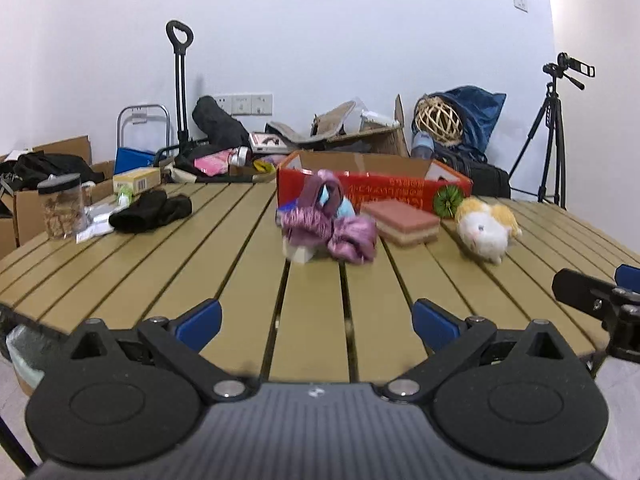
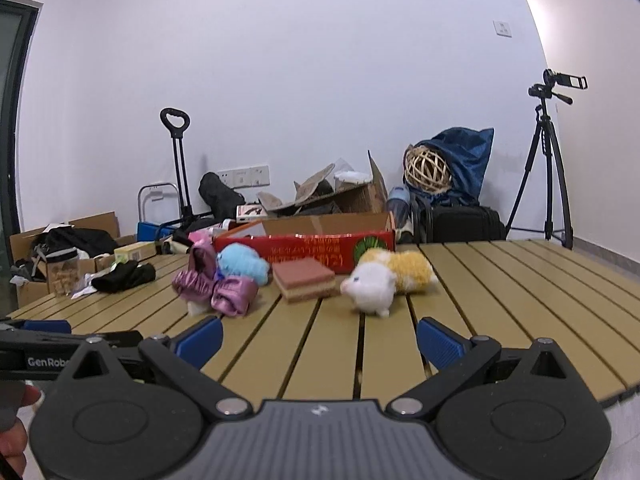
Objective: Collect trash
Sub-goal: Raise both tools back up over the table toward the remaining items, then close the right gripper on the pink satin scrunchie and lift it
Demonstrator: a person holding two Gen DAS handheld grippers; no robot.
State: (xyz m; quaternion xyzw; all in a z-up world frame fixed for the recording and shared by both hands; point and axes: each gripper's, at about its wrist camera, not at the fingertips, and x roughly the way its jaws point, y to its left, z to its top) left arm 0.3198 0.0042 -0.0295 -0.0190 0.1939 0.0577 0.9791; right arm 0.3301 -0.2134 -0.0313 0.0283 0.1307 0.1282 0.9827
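Both claws hang at the near edge of the slatted desk (image 1: pixel 160 256), nothing between their blue pads. The left claw (image 1: pixel 316 318) stands wide apart and empty; the right claw (image 2: pixel 320 338) is spread just the same, also empty.

Across the desk lie the likely pickings. A shiny purple crumpled wrapper (image 1: pixel 332 228) sits near the middle, bunched around a blue plush toy (image 2: pixel 244 262) and resting on something white underneath. Just beside it is a layered pink sponge block (image 1: pixel 402 222), then a white and orange plush animal (image 2: pixel 384 280). Behind all 3 stands an open red cardboard box (image 1: pixel 376 186), which I take to be where the rubbish goes. Off to the left lie a black cloth (image 1: pixel 152 210) and a clear jar (image 1: pixel 62 208).

The purple wrapper looks light, soft and slippery; I would pinch it at a raised fold on top, not at its flat side, since a shallow grip may slide off the foil. The sponge block should be light and springy, easiest taken across its 2 short sides. Which pieces count as trash I cannot tell for sure.
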